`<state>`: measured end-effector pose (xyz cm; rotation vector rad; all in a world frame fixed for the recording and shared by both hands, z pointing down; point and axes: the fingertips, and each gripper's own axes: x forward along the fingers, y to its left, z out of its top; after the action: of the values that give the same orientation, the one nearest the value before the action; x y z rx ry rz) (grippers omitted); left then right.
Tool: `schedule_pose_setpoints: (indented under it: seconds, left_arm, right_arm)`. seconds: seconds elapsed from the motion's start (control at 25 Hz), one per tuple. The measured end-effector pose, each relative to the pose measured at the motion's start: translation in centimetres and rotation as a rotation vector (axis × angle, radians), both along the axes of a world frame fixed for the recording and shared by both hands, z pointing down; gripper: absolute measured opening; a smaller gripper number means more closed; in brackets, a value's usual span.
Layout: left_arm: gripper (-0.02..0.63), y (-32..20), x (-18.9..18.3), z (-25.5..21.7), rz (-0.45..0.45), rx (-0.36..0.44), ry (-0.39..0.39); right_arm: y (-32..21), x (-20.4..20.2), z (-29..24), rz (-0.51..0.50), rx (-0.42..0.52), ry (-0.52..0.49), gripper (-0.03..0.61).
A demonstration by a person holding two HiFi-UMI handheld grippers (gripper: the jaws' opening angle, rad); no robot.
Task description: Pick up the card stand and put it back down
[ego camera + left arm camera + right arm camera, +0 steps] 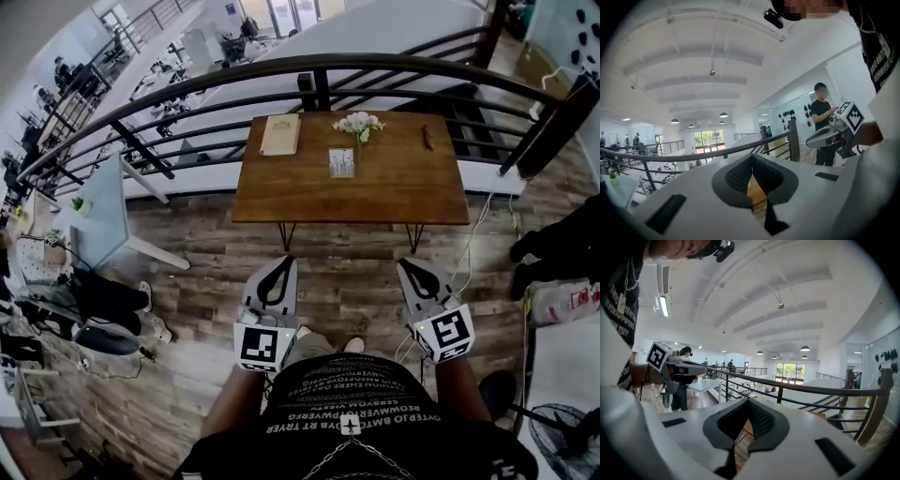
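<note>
Your left tongs (280, 262) and right tongs (411, 266): both pressed together, empty, held low over wood-plank floor (347, 272), well short of brown wooden tabletop (394, 192). Small upright clear card stand (342, 162) stands mid-tabletop, just beside pale flower bunch (358, 123), untouched.

Print on card stand (342, 161) illegible

The left tongs (283, 263) and right tongs (410, 268) point forward, jaws together, empty.

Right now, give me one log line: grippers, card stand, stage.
left gripper: shut, empty | right gripper: shut, empty | card stand: on table, untouched | stage: pick not begun
</note>
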<state>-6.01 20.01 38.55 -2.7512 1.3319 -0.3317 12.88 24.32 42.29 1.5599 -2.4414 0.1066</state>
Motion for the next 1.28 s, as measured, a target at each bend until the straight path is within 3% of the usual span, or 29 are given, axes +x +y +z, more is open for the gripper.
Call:
schedule_pose_setpoints:
  seconds: [0.32, 0.48, 1.28]
  left_arm:
    - [0.028, -2.2, -0.9, 0.0, -0.045, 0.032, 0.009]
    - [0.026, -4.4, -0.4, 0.0, -0.023, 0.06, 0.016]
    - [0.028, -19.0, 0.5, 2.0, 0.055, 0.0, -0.018]
  right_arm:
    - [-2.2, 0.5, 0.3, 0.025, -0.003, 0.001, 0.015]
    - [-3.9, 0.5, 0.6, 0.039, -0.022, 0.02, 0.015]
    - [-16.8, -0.8, 1.3, 0.075, -0.065, 0.034, 0.015]
